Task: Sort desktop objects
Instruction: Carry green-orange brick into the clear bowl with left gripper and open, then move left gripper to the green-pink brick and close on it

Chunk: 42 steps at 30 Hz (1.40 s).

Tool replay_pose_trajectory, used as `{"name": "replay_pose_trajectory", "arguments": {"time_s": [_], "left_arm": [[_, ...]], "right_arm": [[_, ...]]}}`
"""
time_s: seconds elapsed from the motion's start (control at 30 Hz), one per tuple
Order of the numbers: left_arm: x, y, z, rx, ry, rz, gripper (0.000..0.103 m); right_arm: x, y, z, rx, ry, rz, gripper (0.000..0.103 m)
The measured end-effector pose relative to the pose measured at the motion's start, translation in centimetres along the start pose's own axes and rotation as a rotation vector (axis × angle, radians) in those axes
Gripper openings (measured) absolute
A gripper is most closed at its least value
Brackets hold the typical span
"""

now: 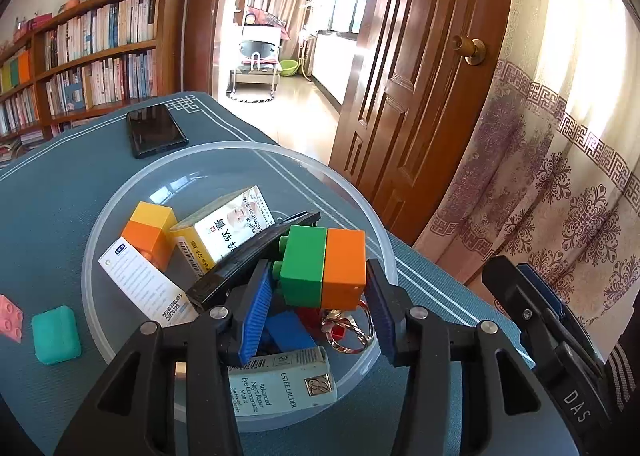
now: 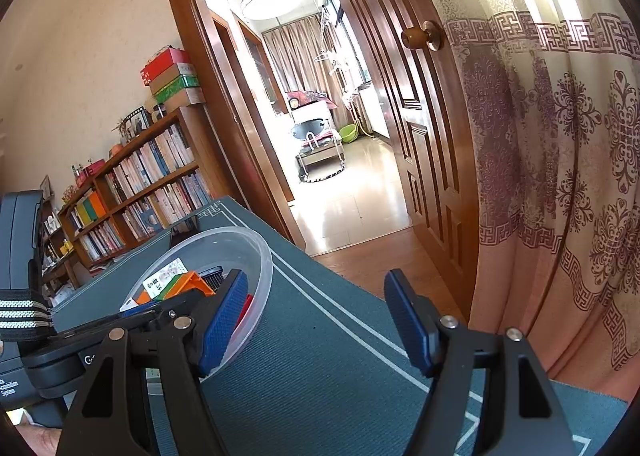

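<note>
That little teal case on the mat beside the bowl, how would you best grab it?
Grip the teal case across its two flatter side walls, coming straight down from above. It lies flat on the mat, apart from the bowl and pink brick, with rounded corners that would likely slip.

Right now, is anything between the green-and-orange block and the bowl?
Nothing visible is. The left gripper holds the block right over the open bowl. Below it lie only things already inside, like the blue brick and key ring.
</note>
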State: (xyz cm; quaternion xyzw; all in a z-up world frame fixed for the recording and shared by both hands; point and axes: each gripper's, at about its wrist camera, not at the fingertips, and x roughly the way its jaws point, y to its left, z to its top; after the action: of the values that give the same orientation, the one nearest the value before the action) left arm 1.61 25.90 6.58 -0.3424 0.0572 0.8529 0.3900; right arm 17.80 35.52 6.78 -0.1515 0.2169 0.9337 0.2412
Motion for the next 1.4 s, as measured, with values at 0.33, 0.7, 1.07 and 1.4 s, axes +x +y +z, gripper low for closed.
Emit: {"name": "replay_pose_trajectory", "arguments": {"time_s": [0.33, 0.7, 1.07, 1.4], "left_arm": [[-4.1, 1.7, 0.5, -0.077, -0.114, 0.041, 0.07], [-6.8, 5.7, -0.7, -0.182, -0.134, 0.147, 0.07], [-10.2, 11.9, -2.9, -0.289, -0.166, 0.314, 0.07], [-12.1, 18.1, -4.5, -0.398, -0.139, 0.395, 0.07]], "right_arm": [[0.1, -0.1, 0.0, -0.002, 0.001, 0.001, 0.076], [0.1, 0.1, -0.1, -0.011, -0.003, -0.003, 0.078], [0.3, 0.2, -0.2, -0.019, 0.007, -0.014, 0.078], [0.7, 0.6, -0.3, -0.033, 0.026, -0.03, 0.079]]}}
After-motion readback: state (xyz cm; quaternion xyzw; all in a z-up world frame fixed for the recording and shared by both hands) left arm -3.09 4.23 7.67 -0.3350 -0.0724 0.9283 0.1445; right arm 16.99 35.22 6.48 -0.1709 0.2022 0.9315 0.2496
